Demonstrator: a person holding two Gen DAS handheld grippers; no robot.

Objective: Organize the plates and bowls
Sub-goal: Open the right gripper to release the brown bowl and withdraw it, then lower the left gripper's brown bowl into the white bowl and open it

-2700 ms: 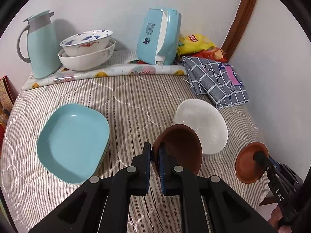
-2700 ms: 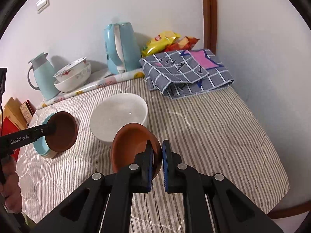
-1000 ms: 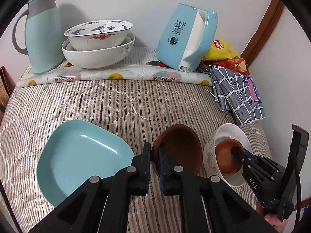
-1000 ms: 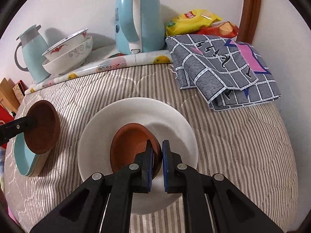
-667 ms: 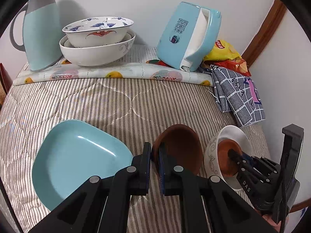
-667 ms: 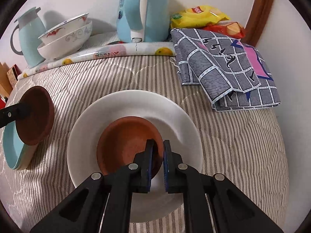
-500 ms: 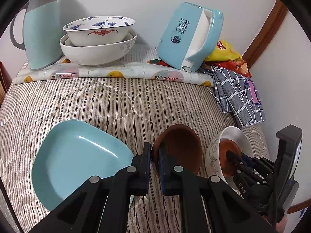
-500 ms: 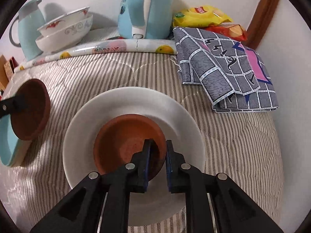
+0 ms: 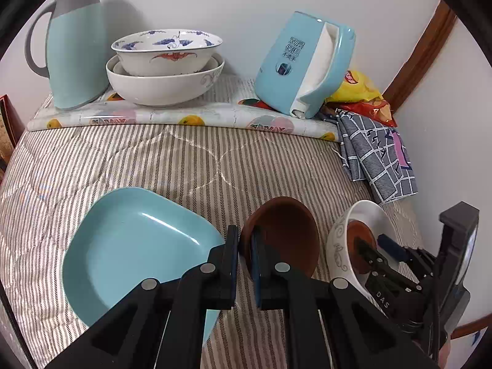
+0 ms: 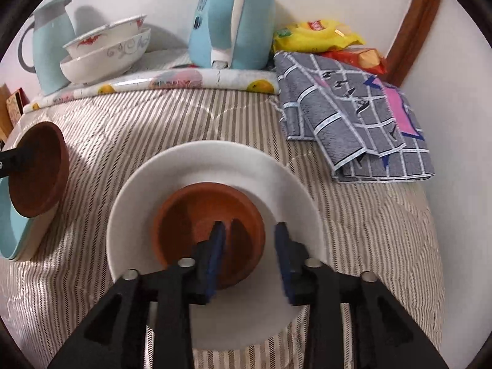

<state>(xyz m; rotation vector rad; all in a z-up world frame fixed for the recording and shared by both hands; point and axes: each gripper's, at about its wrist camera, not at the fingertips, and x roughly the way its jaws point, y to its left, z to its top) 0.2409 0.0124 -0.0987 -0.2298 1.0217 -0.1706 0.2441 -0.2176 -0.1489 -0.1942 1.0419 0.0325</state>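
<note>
Terracotta-brown small bowl (image 10: 209, 224) lying inside white bowl (image 10: 286, 190), on striped quilted cover (image 10: 160, 123) of the desk. Right claw (image 10: 249, 246) released: jaws just been opening, now standing apart, near rim of the small bowl between them, left pad inside the bowl, right pad outside it, neither one seen pressing on the rim. Same pair seen from left wrist camera at lower right, brown bowl deep in the white one, with claw tips reaching in.

Second brown bowl (image 9: 286, 233) held on edge, tilted, by left claw (image 9: 245, 255); jaws clenched on its rim, one pad each side. Just beside it, to the left in that view, light blue squarish plate (image 9: 132, 246) on the cover; from right wrist camera looks like a stack of such plates, cannot tell how many.

Further back: two nested patterned bowls (image 9: 166, 64), pale blue thermos jug (image 9: 73, 43), blue electric kettle (image 9: 304, 61), all on a fruit-printed oilcloth (image 9: 184, 117). Grey checked cloth (image 10: 353, 123) and yellow snack bag (image 10: 316, 37) near the corner, by a wooden door frame (image 10: 415, 21).
</note>
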